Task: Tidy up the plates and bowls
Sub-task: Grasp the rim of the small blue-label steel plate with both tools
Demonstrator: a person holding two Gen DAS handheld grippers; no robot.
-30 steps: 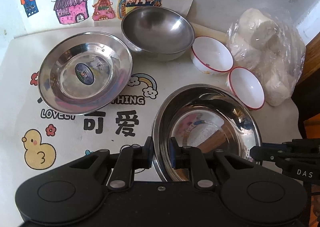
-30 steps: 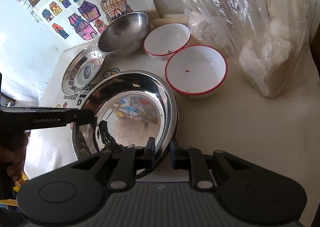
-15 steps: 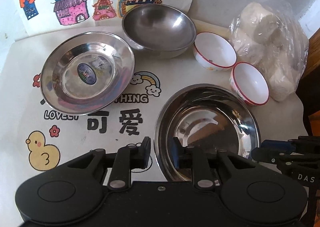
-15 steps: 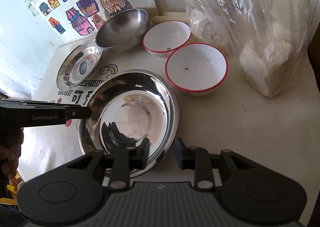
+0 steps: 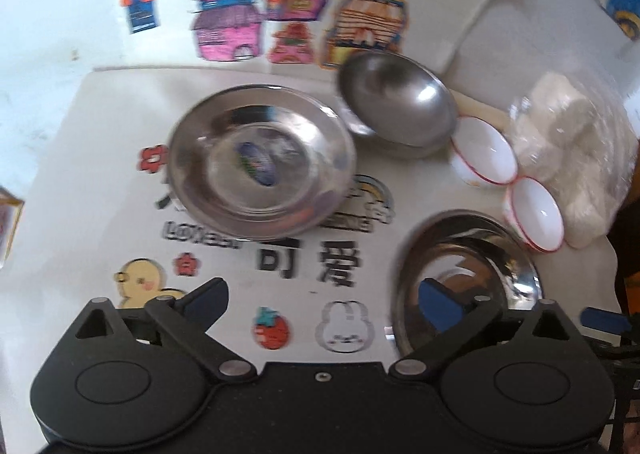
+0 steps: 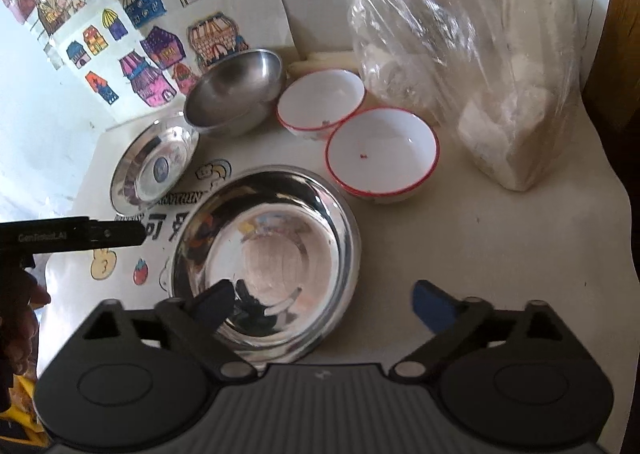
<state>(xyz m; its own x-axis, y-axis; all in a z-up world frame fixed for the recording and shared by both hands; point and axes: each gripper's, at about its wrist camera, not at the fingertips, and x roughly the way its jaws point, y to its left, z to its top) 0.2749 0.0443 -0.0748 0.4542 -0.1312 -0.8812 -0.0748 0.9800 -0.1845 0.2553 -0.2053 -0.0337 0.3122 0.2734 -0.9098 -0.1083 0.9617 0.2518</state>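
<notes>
While both jaws gape, steel plate lies free, under right gripper's left tip.

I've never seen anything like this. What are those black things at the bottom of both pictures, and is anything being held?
They are hand-held tongs, one per hand, each with a camera looking along its two fingers. One picture is from the left tongs, the other from the right tongs. Both are open and hold nothing. On the table lie a large steel plate, a second steel plate, a steel bowl, two red-rimmed white bowls and a plastic bag of white lumps.
</notes>
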